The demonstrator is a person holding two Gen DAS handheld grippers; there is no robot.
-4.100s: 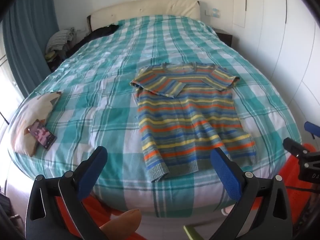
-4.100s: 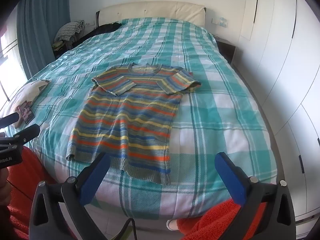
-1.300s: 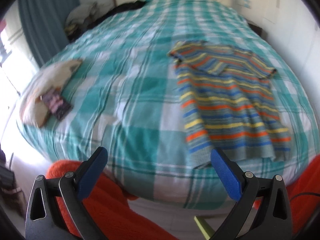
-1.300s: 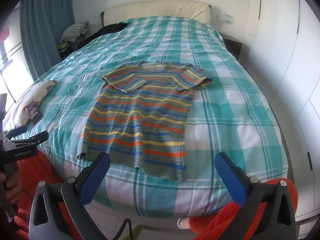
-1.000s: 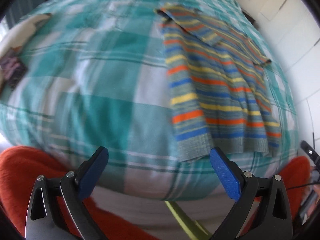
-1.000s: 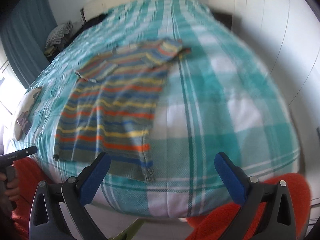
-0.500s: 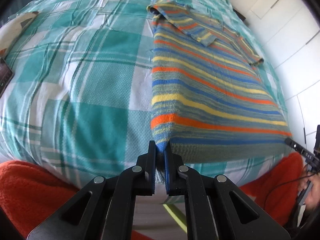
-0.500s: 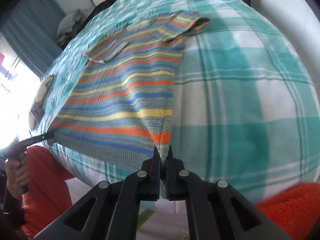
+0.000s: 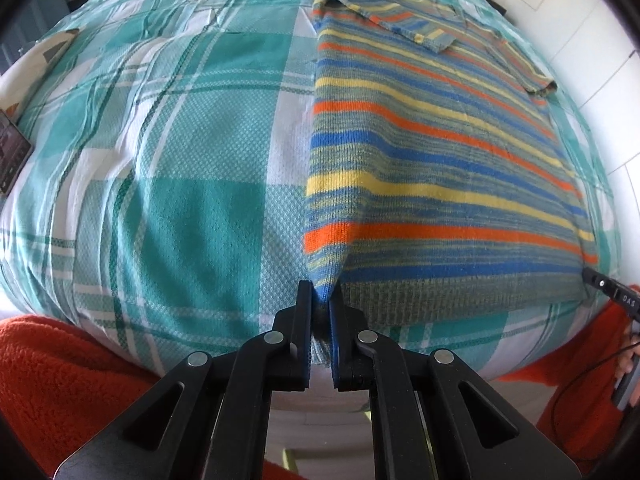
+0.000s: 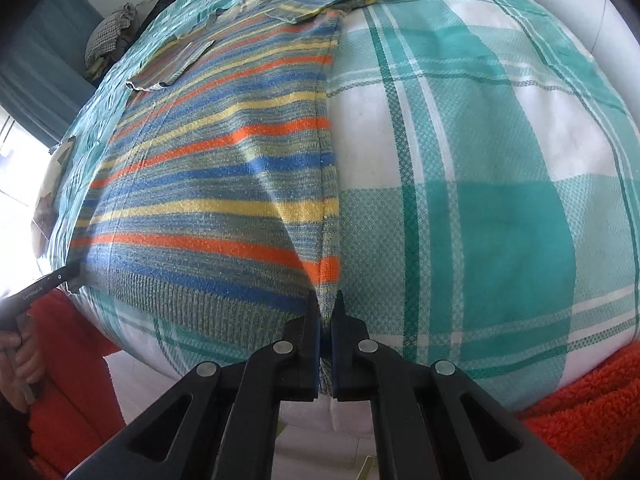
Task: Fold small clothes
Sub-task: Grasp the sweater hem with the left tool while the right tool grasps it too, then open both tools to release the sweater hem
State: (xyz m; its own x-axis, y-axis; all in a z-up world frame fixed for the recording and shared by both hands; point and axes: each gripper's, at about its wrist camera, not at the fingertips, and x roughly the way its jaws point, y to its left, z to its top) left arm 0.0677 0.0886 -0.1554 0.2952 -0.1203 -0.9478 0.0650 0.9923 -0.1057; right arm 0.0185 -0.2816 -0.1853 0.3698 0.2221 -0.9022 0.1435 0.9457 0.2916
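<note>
A: What has moved since four seconds back?

B: Both tools. Then they hung back from the foot of the bed with their blue pads wide apart and the sweater lying untouched. Now each has come right in low over the bed's edge and closed.

A: Closed on what?

B: The left gripper point(image 9: 320, 300) is pinched on the left bottom corner of the striped sweater point(image 9: 440, 160), hem fabric bunched between its black fingers. The right gripper point(image 10: 326, 304) is clamped the same way on the right bottom corner of that sweater point(image 10: 208, 184). In each view the other tool's tip shows at the far end of the hem.

A: And beyond the corners?

B: The sweater lies flat, front up, on the checked teal bedspread point(image 9: 180, 160), hem at the near edge of the bed, neckline toward the headboard. Both short sleeves look already turned in over the chest. A phone point(image 9: 10, 156) sits off near the left edge of the cover.

A: How far along, then?

B: Early, I'd judge. The corners are gripped and the sleeves seem tucked; the body is still at full length. What's left is probably carrying the hem up toward the collar, then tidying.
</note>
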